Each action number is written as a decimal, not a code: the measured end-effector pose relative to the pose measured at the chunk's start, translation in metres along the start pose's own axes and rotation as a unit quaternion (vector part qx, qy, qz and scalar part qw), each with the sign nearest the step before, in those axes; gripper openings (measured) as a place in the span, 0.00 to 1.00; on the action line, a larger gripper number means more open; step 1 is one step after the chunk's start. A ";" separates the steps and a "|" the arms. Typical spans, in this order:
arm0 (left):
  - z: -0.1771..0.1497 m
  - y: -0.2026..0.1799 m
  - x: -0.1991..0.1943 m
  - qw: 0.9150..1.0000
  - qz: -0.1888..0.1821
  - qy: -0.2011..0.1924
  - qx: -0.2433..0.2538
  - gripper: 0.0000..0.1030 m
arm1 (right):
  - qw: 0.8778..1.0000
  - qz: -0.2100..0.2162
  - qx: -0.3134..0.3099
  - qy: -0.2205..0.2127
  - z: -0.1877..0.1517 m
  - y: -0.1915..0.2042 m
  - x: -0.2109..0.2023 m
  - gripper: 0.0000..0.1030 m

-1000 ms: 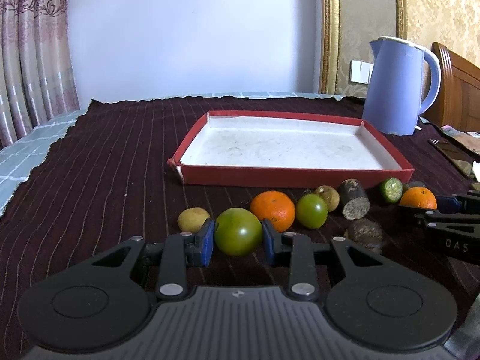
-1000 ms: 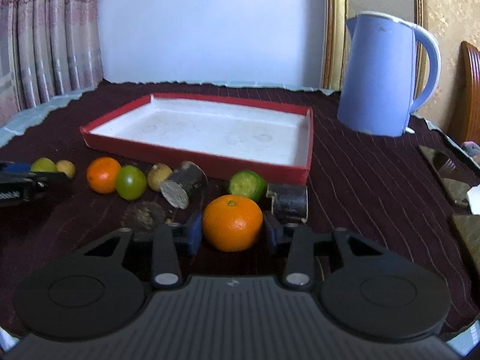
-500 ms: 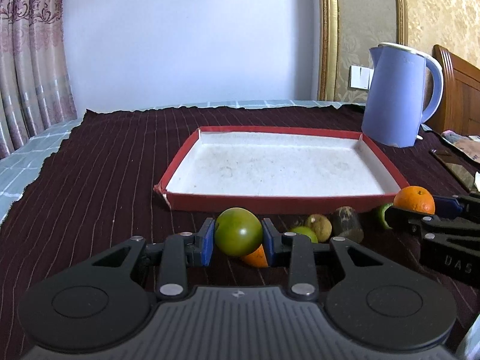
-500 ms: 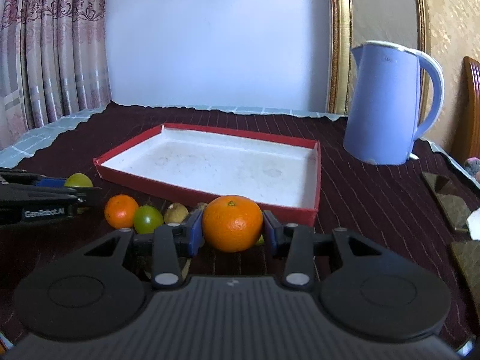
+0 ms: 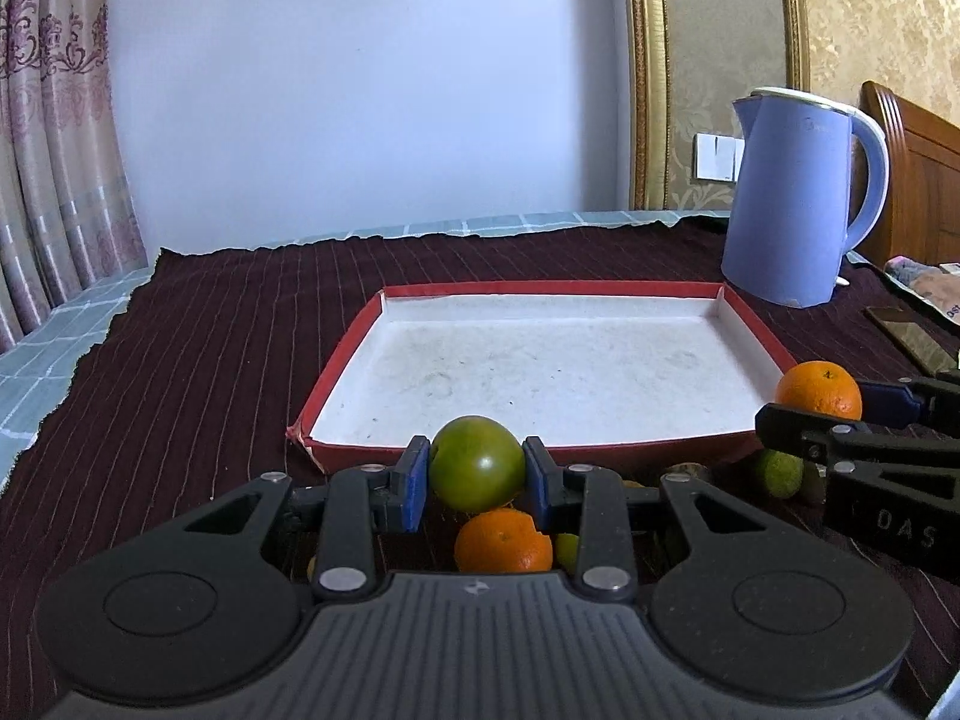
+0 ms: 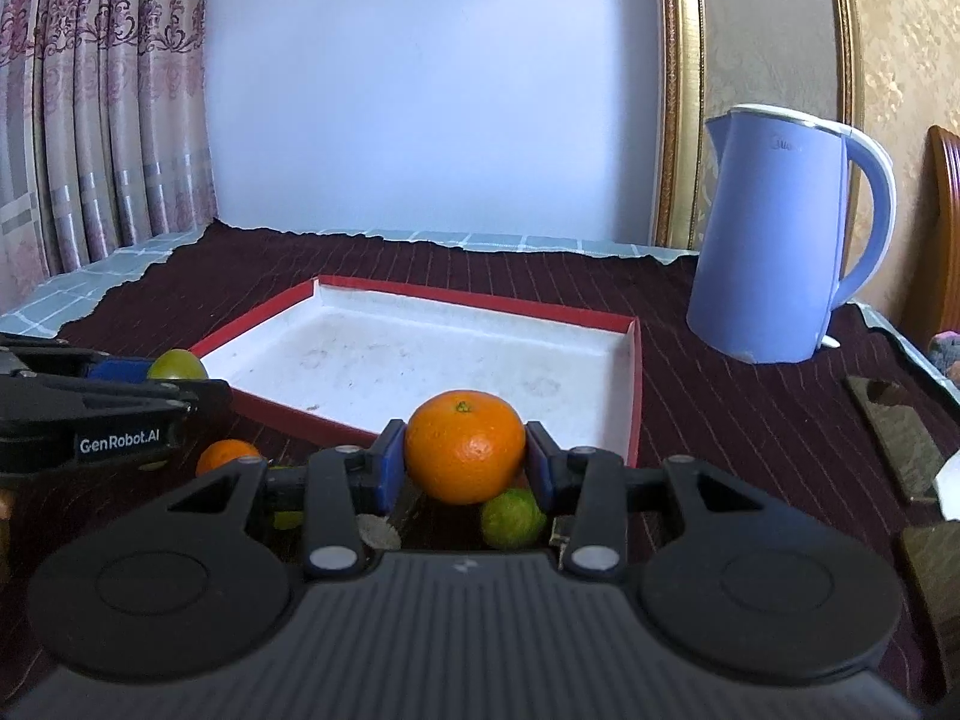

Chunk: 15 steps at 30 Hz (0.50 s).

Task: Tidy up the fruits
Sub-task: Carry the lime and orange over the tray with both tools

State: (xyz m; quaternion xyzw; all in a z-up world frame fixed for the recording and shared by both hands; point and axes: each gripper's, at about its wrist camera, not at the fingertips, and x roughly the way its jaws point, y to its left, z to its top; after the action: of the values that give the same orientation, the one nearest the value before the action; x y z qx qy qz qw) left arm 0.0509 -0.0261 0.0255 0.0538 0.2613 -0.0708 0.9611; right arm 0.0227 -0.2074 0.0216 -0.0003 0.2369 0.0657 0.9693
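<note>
Fruit sits in both of my grippers, each piece lifted clear of the dark striped cloth (image 5: 198, 360). My left gripper (image 5: 477, 468) is clenched on a green tomato (image 5: 477, 463): the round fruit fills the gap between the two blue pads, which press on its left and right sides, and its top bulges above them. From the left wrist view it hangs just in front of the near wall of a shallow red tray (image 5: 759, 324) with a white floor. Below it, on the cloth, lie a loose orange (image 5: 503, 542) and a small green lime (image 5: 779, 473) further right. My right gripper (image 6: 465, 450) grips an orange mandarin (image 6: 465, 446) the same way, pads tight against both flanks, stem dimple facing up. It hovers before the tray's near right corner, with the lime beneath it on the cloth. Each wrist camera sees the other gripper from the side, fruit pinched at its tip, level with the tray's front edge. A blue kettle (image 6: 774, 240) stands upright on the cloth beyond the tray, to the right. Nothing lies in the tray.
</note>
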 end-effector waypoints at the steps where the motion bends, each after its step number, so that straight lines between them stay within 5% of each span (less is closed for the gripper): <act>1: 0.001 0.000 0.002 1.000 0.001 0.001 0.001 0.31 | 1.000 0.000 0.001 0.000 0.001 -0.001 0.001 0.38; 15: 0.022 -0.005 0.033 0.999 0.031 0.017 0.015 0.31 | 1.000 0.002 0.003 0.003 0.017 -0.008 0.021 0.38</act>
State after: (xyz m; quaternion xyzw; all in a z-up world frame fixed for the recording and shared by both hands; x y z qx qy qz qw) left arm 0.0888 -0.0373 0.0271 0.0771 0.2746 -0.0441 0.9575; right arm 0.0498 -0.2124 0.0264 0.0028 0.2400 0.0668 0.9685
